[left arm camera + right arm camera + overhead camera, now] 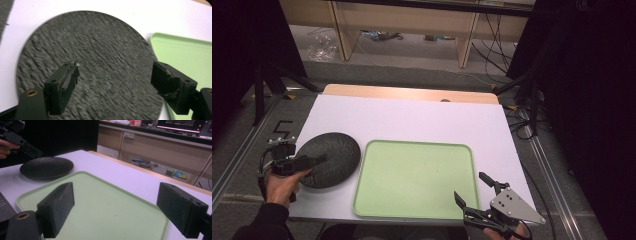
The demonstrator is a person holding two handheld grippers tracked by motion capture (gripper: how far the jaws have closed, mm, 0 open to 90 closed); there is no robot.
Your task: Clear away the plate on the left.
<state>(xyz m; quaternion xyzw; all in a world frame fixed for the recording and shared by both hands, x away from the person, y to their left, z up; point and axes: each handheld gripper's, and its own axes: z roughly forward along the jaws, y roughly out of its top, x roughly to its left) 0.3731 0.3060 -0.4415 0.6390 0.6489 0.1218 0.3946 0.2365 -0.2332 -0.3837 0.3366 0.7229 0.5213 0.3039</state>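
High view: dark plate sits on the white bench, left side, just beside the left edge of the green tray; tray is bare. My left tongs hover over the plate's near-left part, hand behind them. My right tongs are at the tray's near-right corner, jaws spread, nothing between them. Left gripper view: jaws released and wide apart above the plate, whose rough, ridged dark surface runs between them; I can't tell if a tip touches it. Tray edge shows past the right jaw. Right gripper view: jaws open over the tray, plate farther off beyond its far-left corner, with the other hand and its tongs just above it. Handling call: plate looks like stoneware, so stiff, fairly heavy, chips if dropped. It's shallow, so I'd pinch the raised rim on the near side, one jaw over and one under; the texture should help against slipping. A one-sided rim grip will want to droop, so keep it low.
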